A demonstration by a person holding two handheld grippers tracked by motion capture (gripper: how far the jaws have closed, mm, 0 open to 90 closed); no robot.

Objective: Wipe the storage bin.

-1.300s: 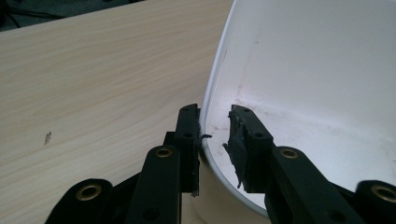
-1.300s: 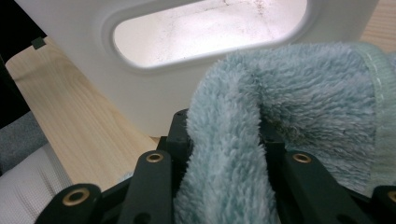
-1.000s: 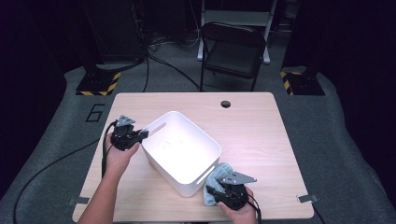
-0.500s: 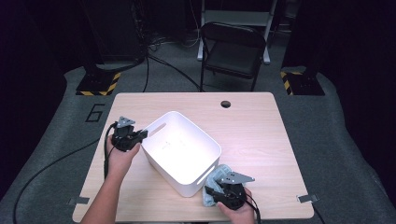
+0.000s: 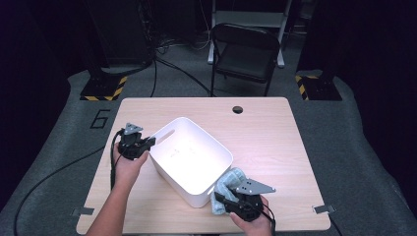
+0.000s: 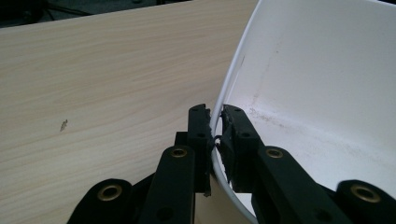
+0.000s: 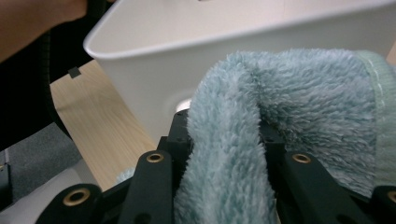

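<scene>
- The white rectangular plastic bin (image 5: 191, 160) sat on the pale wooden worktop (image 5: 275, 137), empty inside, its long axis running diagonally.
- The left gripper (image 5: 147, 143) had its jaws pinching the bin's rim.
- The right gripper (image 5: 222, 201) had its jaws clamped on a fluffy light-blue towel (image 7: 261, 121) just beside the bin's near corner.

Your left tool (image 6: 215, 140) is clamped on the rim of the white bin (image 6: 327, 79).

Your two black jaws rise from the bottom centre of the frame and pinch the bin's thin wall, one outside, one inside. The bin's scuffed white interior fills the right side; the pale wood-grain surface (image 6: 102, 79) spreads across the left and upper left, with a small dark fleck at left.
</scene>
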